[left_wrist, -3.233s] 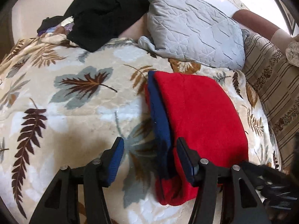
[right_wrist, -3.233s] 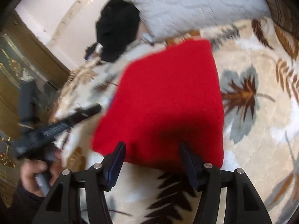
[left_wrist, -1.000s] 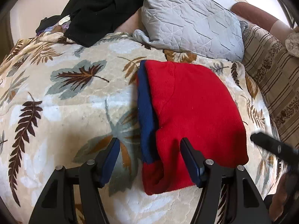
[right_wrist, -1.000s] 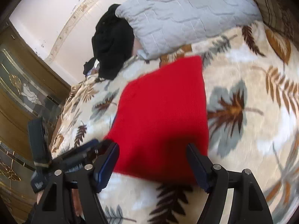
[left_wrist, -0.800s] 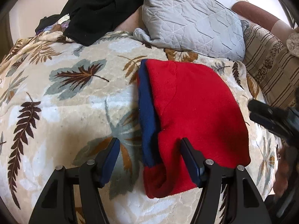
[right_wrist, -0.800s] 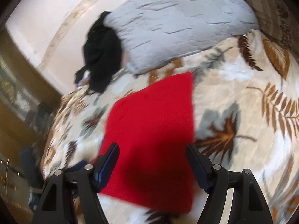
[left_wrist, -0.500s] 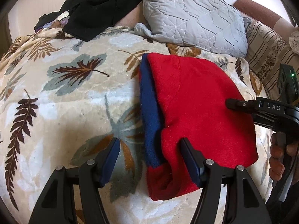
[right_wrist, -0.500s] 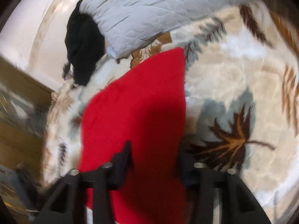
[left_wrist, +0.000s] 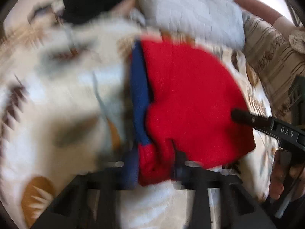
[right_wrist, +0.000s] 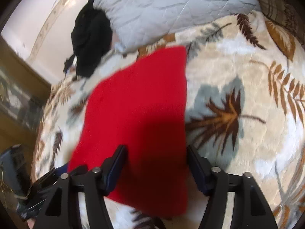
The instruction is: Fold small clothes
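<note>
A folded red garment (left_wrist: 192,99) with a blue strip (left_wrist: 139,95) along its left edge lies on the leaf-print blanket (left_wrist: 57,99). In the blurred left wrist view, my left gripper (left_wrist: 154,164) has its fingers closed in on the garment's near left corner, which bunches between them. In the right wrist view the same red garment (right_wrist: 137,118) lies flat. My right gripper (right_wrist: 155,166) stands open over its near right edge, one finger on each side of the cloth. The right gripper's body (left_wrist: 276,131) shows at the right of the left wrist view.
A grey quilted pillow (right_wrist: 171,7) and a black heap of clothes (right_wrist: 91,34) lie at the far side of the blanket. A striped cushion (left_wrist: 270,53) stands at the right. A wooden door (right_wrist: 17,99) is at the left.
My left gripper has moved forward and closed on the garment's near left corner, bunching it. My right gripper has come down low over the near right edge and stays open.
</note>
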A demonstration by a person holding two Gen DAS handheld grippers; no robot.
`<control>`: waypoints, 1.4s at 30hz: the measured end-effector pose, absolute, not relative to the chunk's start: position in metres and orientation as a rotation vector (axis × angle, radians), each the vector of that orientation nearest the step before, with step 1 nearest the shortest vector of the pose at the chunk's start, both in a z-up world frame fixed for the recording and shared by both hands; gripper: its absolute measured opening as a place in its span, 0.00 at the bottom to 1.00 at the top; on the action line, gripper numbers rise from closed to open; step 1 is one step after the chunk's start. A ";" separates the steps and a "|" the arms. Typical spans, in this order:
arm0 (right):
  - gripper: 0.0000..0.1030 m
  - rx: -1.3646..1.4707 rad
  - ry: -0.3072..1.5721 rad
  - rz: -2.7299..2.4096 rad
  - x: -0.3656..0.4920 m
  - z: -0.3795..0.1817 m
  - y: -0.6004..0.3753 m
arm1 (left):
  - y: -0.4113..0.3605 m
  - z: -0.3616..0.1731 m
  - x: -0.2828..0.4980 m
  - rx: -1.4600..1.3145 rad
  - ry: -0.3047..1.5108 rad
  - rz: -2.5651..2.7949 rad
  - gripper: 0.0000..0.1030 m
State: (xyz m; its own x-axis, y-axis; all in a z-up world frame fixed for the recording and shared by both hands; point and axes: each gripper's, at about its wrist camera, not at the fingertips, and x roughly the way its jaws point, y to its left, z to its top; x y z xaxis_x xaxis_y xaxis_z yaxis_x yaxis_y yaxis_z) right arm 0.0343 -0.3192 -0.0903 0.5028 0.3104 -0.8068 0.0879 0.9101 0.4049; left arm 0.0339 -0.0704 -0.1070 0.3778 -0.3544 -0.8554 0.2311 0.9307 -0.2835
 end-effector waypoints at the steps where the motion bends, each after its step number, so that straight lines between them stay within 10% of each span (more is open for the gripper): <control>1: 0.54 0.431 1.044 0.142 0.032 -0.090 -0.320 | -0.068 -0.106 0.034 -0.142 1.115 -0.380 0.27; 5: 0.64 0.478 0.999 0.145 0.027 -0.076 -0.334 | -0.065 -0.086 0.036 -0.165 1.099 -0.404 0.33; 7: 0.76 0.506 0.959 0.138 0.031 -0.070 -0.344 | -0.064 -0.074 0.046 -0.172 1.062 -0.403 0.68; 9: 0.77 0.525 0.960 0.135 0.042 -0.070 -0.349 | -0.065 -0.065 0.060 -0.153 1.011 -0.367 0.75; 12: 0.77 0.567 0.992 0.140 0.066 -0.083 -0.352 | -0.076 -0.070 0.094 -0.152 1.031 -0.357 0.75; 14: 0.71 0.573 1.075 0.160 0.084 -0.106 -0.347 | -0.082 -0.092 0.118 -0.130 1.124 -0.324 0.41; 15: 0.52 0.587 1.090 0.185 0.088 -0.111 -0.344 | -0.081 -0.100 0.123 -0.174 1.166 -0.333 0.35; 19: 0.51 0.464 1.033 0.120 0.075 -0.089 -0.328 | -0.083 -0.086 0.111 -0.143 1.103 -0.312 0.34; 27: 0.63 0.404 0.959 0.109 0.020 -0.056 -0.317 | -0.076 -0.059 0.066 -0.062 1.012 -0.270 0.61; 42: 0.79 0.181 0.905 0.079 -0.064 -0.037 -0.256 | -0.058 -0.018 -0.011 0.005 0.871 -0.201 0.81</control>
